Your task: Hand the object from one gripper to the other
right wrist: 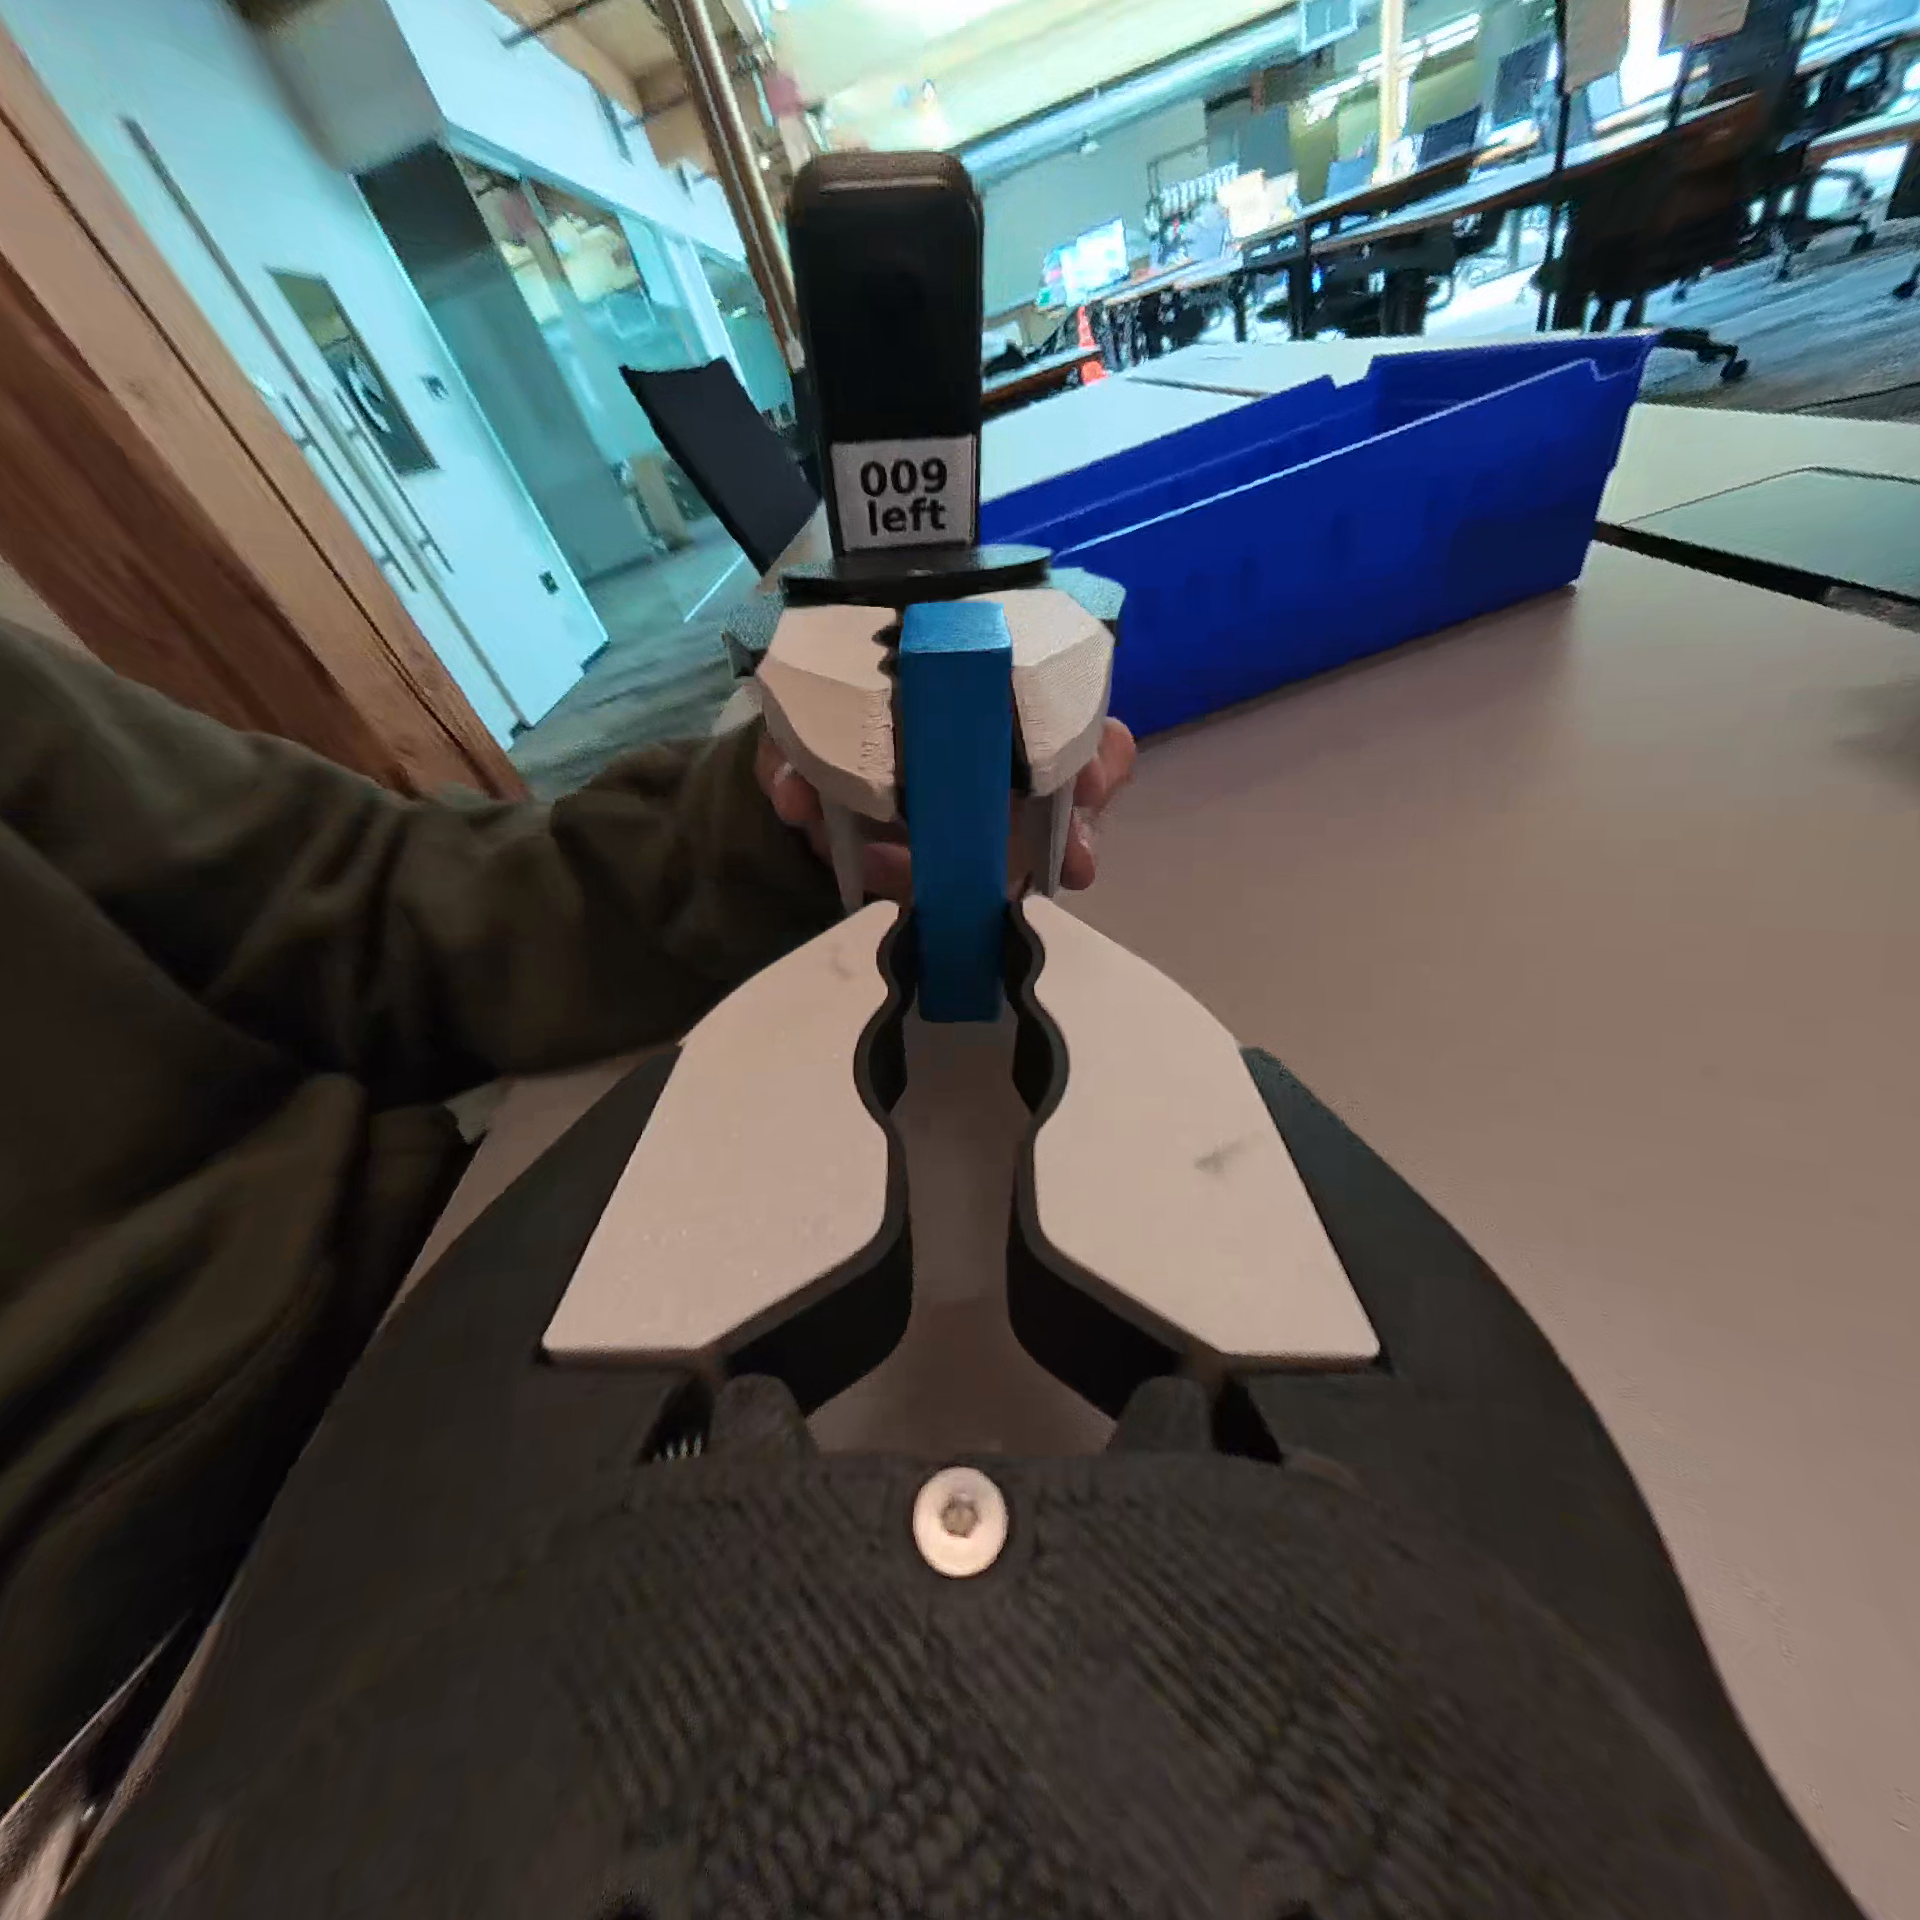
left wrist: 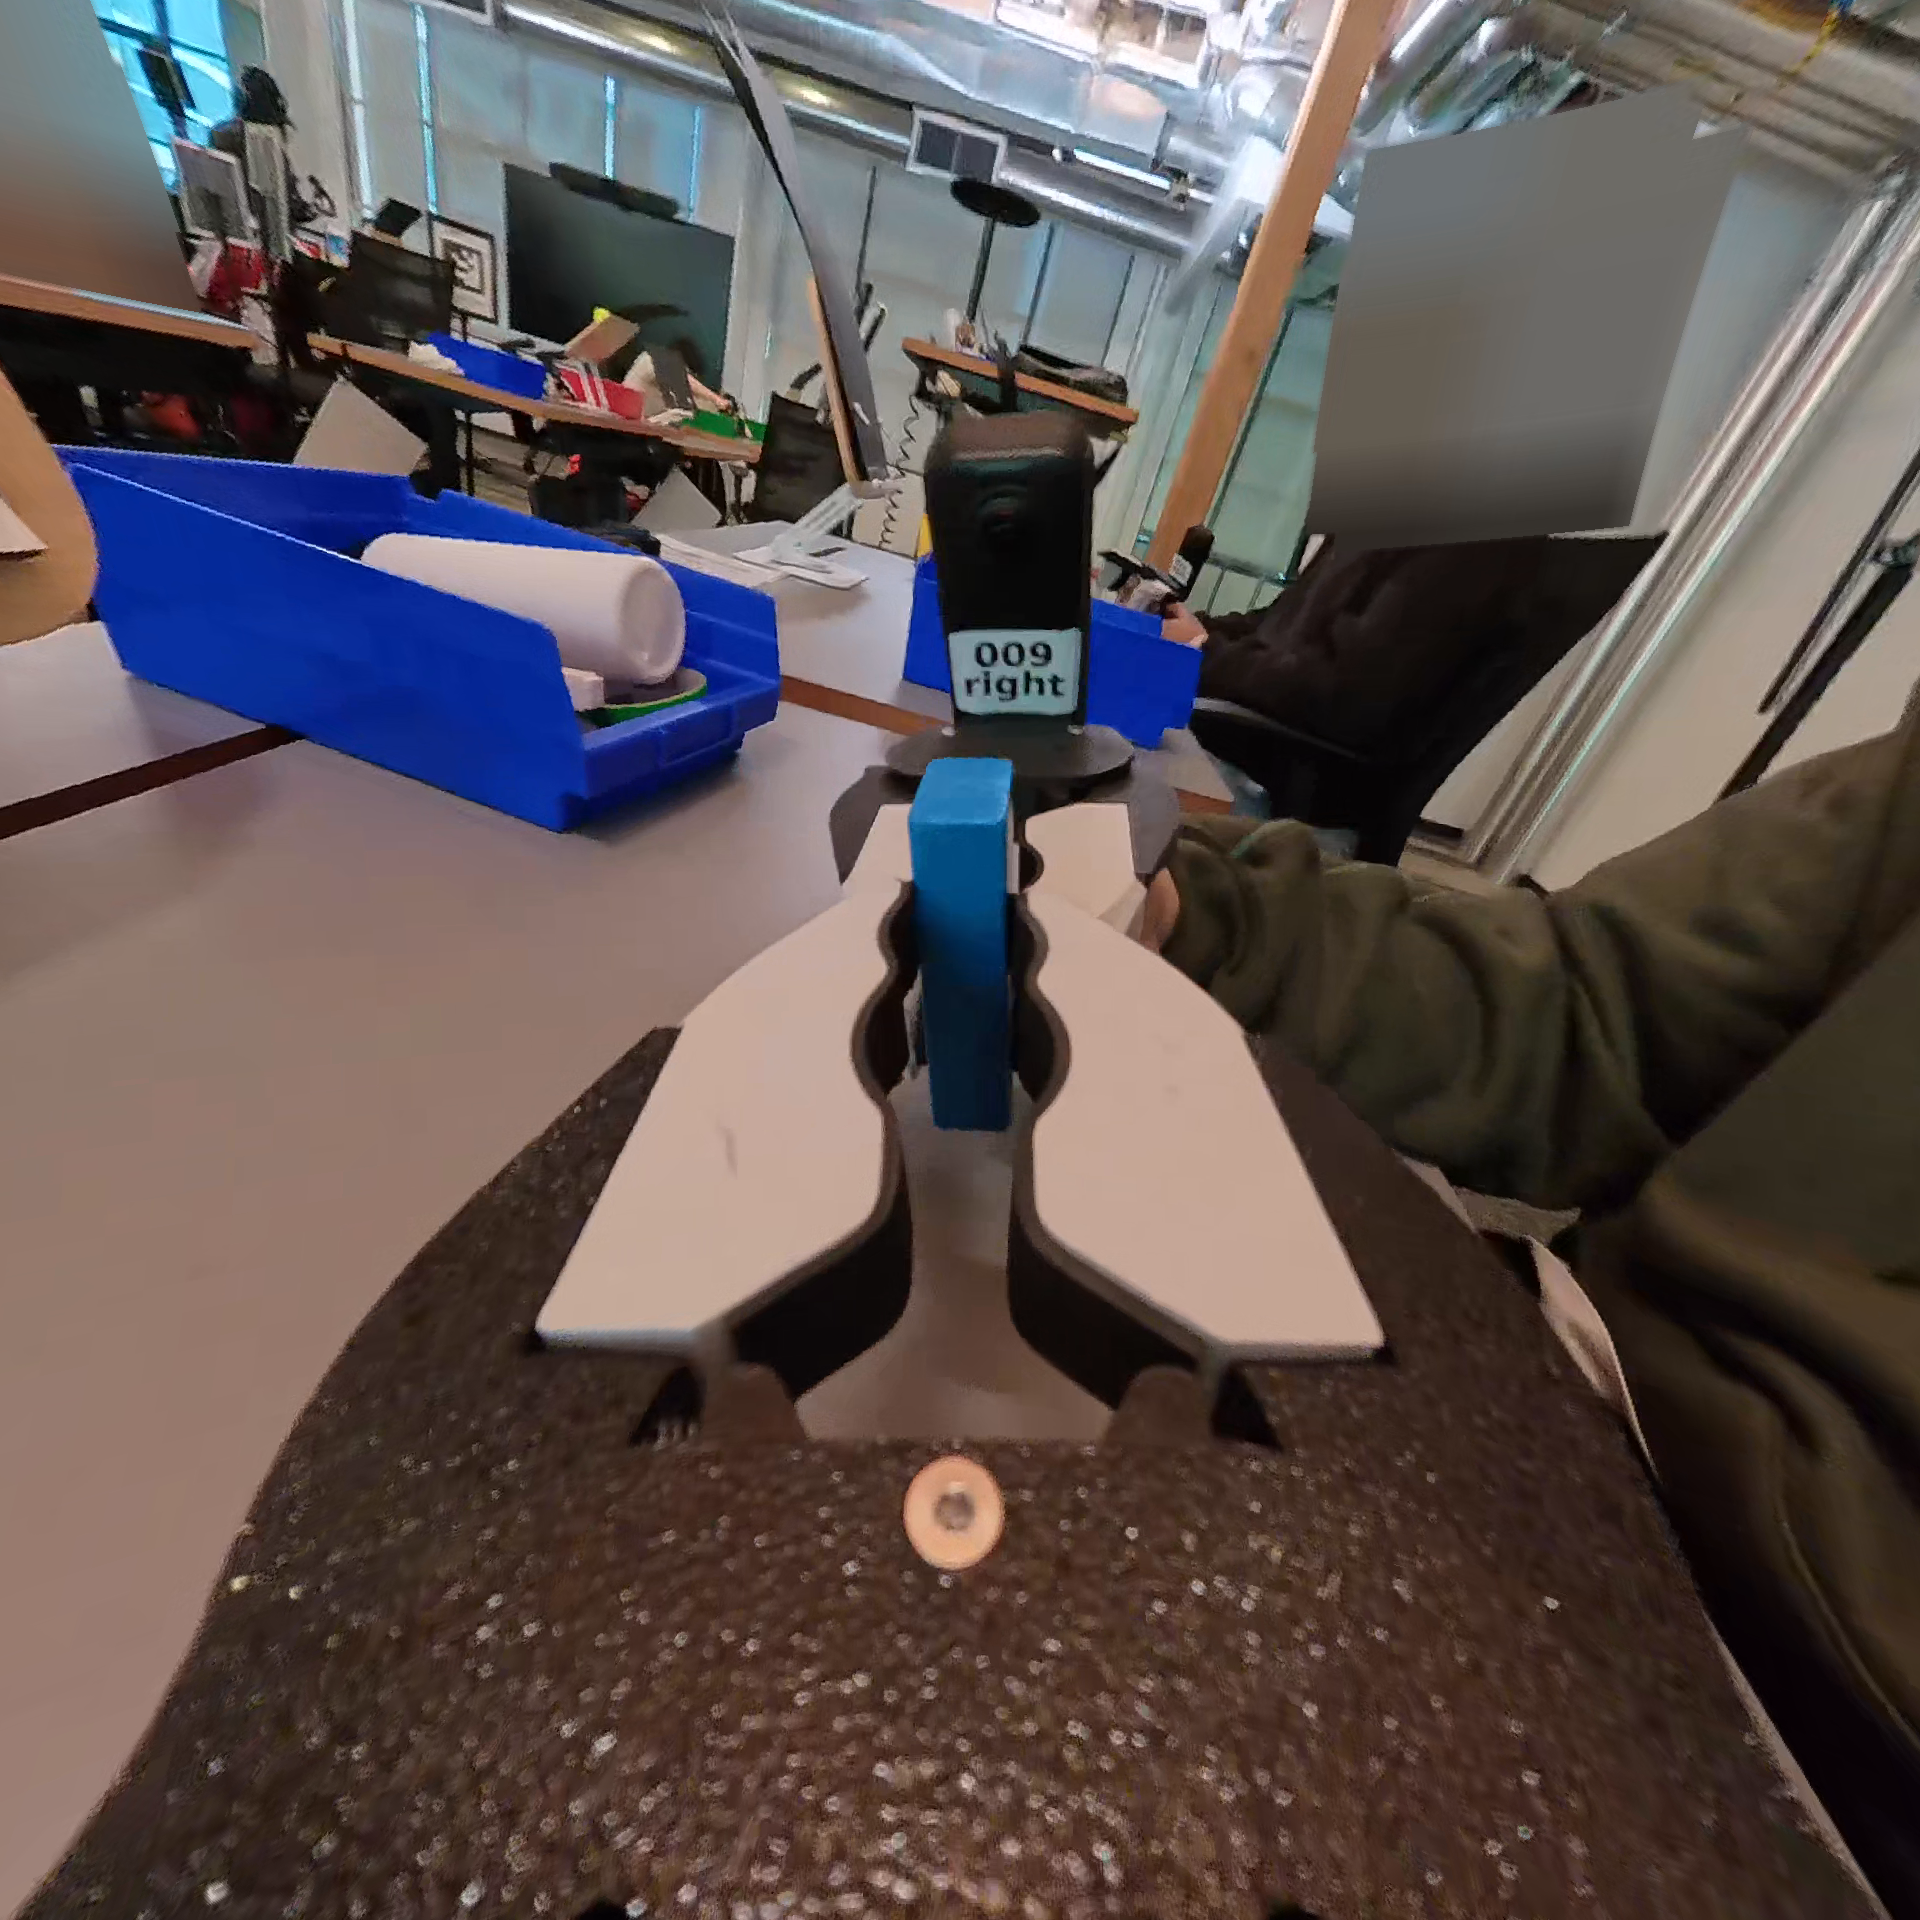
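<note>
A blue rectangular block (left wrist: pixel 961 997) stands upright above the grey table (left wrist: pixel 416 1039), held between two grippers that face each other. My left gripper (left wrist: pixel 961 914) is shut on it, with the block reaching deep between its white fingers (left wrist: pixel 790 1091). My right gripper (right wrist: pixel 958 925) is closed on the block's lower end (right wrist: pixel 954 831) at its fingertips. In the left wrist view the right gripper (left wrist: pixel 971 873) sits just behind the block. In the right wrist view the left gripper (right wrist: pixel 951 727) clamps the block's upper part.
A blue bin (left wrist: pixel 343 623) holding a white cylinder (left wrist: pixel 561 603) stands at the left on the table, and a second blue bin (left wrist: pixel 1143 665) is behind the grippers. The bin also shows in the right wrist view (right wrist: pixel 1351 520). A dark green sleeve (left wrist: pixel 1455 987) enters from the right. The tips of both grippers are at nearly the same place.
</note>
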`<state>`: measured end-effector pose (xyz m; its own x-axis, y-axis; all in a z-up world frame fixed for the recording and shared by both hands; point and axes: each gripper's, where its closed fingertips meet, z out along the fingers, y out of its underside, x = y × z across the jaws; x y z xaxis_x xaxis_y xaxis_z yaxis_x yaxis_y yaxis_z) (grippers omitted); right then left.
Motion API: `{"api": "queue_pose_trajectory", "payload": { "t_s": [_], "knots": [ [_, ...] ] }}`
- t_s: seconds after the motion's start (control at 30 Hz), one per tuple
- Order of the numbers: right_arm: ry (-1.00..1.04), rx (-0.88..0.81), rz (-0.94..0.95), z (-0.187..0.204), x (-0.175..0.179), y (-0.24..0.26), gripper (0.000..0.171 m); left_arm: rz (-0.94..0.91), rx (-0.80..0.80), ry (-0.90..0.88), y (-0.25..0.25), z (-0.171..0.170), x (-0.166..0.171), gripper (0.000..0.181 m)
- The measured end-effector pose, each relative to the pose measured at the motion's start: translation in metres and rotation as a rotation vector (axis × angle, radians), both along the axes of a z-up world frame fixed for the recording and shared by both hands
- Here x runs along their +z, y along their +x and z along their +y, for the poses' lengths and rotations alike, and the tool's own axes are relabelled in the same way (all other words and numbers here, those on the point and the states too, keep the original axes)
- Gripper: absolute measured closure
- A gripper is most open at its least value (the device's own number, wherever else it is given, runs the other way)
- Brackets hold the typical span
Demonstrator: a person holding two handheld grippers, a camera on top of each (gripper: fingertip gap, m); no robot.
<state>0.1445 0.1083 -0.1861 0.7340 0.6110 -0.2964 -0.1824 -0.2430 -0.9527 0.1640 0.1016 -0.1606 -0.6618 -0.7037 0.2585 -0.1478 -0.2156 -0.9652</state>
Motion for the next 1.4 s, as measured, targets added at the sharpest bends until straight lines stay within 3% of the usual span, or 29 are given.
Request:
{"api": "queue_pose_trajectory", "payload": {
  "t_s": [0.03, 0.1, 0.27, 0.4, 0.57, 0.67, 0.77, 0.9, 0.97, 1.1, 1.23, 1.33, 1.4],
  "knots": [
    [0.019, -0.037, -0.005, 0.003, 0.002, 0.003, 0.154, 0.008, 0.04, -0.016, 0.004, 0.005, 0.001, 0.166],
    [0.067, -0.185, -0.103, 0.013, 0.001, 0.017, 0.133, 0.04, 0.192, -0.045, 0.016, 0.025, 0.0, 0.166],
    [0.177, -0.56, -0.588, 0.029, -0.009, 0.048, 0.112, 0.093, 0.474, -0.082, 0.028, 0.053, 0.002, 0.166],
    [0.174, -0.687, -0.605, 0.034, -0.009, 0.053, 0.114, 0.082, 0.558, -0.086, 0.033, 0.044, 0.005, 0.166],
    [0.22, -0.73, -0.569, 0.031, 0.0, 0.054, 0.121, 0.055, 0.634, -0.094, 0.035, 0.04, 0.004, 0.166],
    [0.217, -0.705, -0.599, 0.032, -0.004, 0.049, 0.138, 0.055, 0.642, -0.097, 0.036, 0.039, 0.002, 0.166],
    [0.19, -0.72, -0.632, 0.033, -0.008, 0.052, 0.139, 0.068, 0.628, -0.089, 0.038, 0.039, -0.002, 0.166],
    [0.176, -0.656, -0.625, 0.032, -0.007, 0.052, 0.139, 0.055, 0.576, -0.077, 0.036, 0.037, 0.001, 0.165],
    [0.196, -0.56, -0.526, 0.03, -0.003, 0.045, 0.139, -0.008, 0.5, -0.023, 0.033, 0.032, 0.008, 0.16],
    [0.221, -0.224, -0.219, 0.012, 0.01, 0.018, 0.139, -0.082, 0.263, 0.039, 0.017, 0.017, 0.02, 0.126],
    [0.223, 0.024, -0.043, -0.009, 0.016, 0.002, 0.139, -0.029, 0.038, 0.021, -0.001, 0.003, 0.011, 0.126],
    [0.181, 0.08, -0.066, -0.012, 0.008, -0.006, 0.139, -0.042, 0.01, 0.018, -0.004, 0.0, 0.01, 0.132],
    [0.161, 0.086, -0.079, -0.01, 0.004, -0.009, 0.139, -0.056, -0.036, 0.033, -0.008, -0.006, 0.01, 0.146]
  ]
}}
